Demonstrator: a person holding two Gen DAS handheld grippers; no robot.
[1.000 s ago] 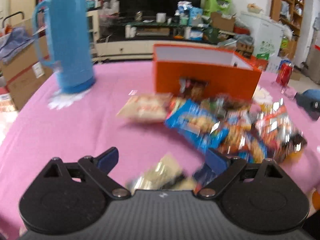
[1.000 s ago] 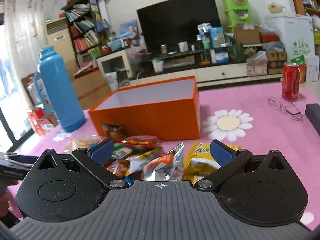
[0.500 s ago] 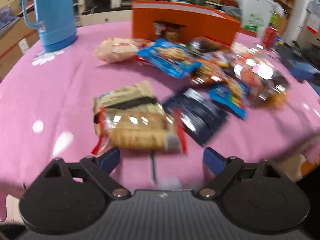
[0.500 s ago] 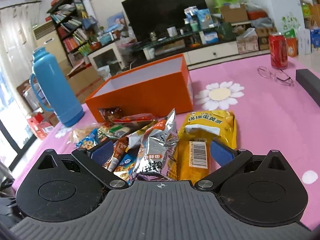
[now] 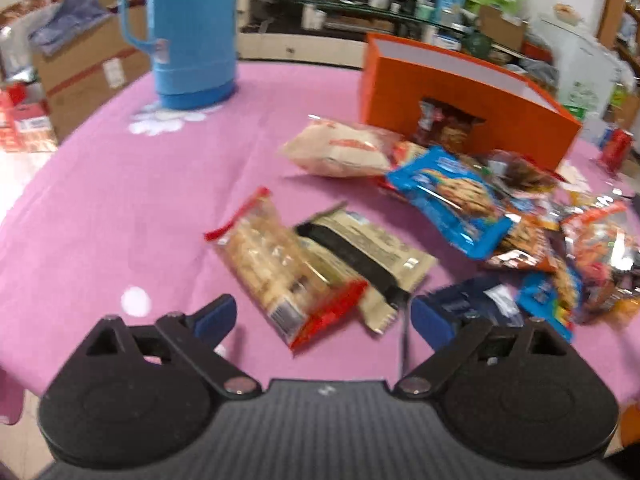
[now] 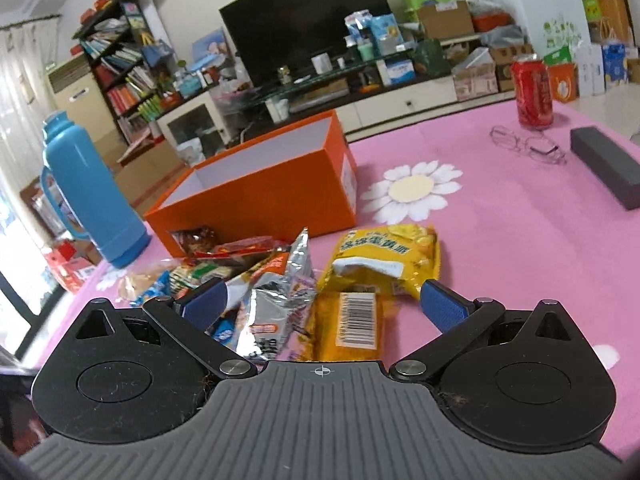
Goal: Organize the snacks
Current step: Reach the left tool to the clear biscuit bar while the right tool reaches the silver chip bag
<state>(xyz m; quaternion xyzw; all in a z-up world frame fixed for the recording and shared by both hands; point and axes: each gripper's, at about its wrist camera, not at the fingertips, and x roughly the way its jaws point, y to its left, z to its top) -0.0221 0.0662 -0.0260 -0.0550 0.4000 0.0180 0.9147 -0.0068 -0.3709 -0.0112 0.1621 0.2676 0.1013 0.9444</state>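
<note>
Snack packets lie heaped on a pink tablecloth before an orange box (image 5: 460,96) (image 6: 260,196) with a white inside. My left gripper (image 5: 323,318) has its jaws opening, wide apart, over the near ends of a clear cracker packet with red ends (image 5: 280,276) and a beige packet with a black stripe (image 5: 360,252); the pads touch neither. A blue cookie packet (image 5: 448,196) and a pale packet (image 5: 340,152) lie further off. My right gripper (image 6: 323,305) stands open above a silver packet (image 6: 280,292) and a yellow bag (image 6: 380,264), pressing on nothing.
A blue thermos (image 5: 188,28) (image 6: 92,192) stands at the table's far left. A red can (image 6: 532,92), eyeglasses (image 6: 528,146) and a dark grey case (image 6: 604,166) sit at the right. A TV stand and shelves fill the room behind.
The left gripper has dipped toward the table and swung back; the cracker and beige packets now lie between its jaws. The right gripper has tilted down over the silver and yellow packets.
</note>
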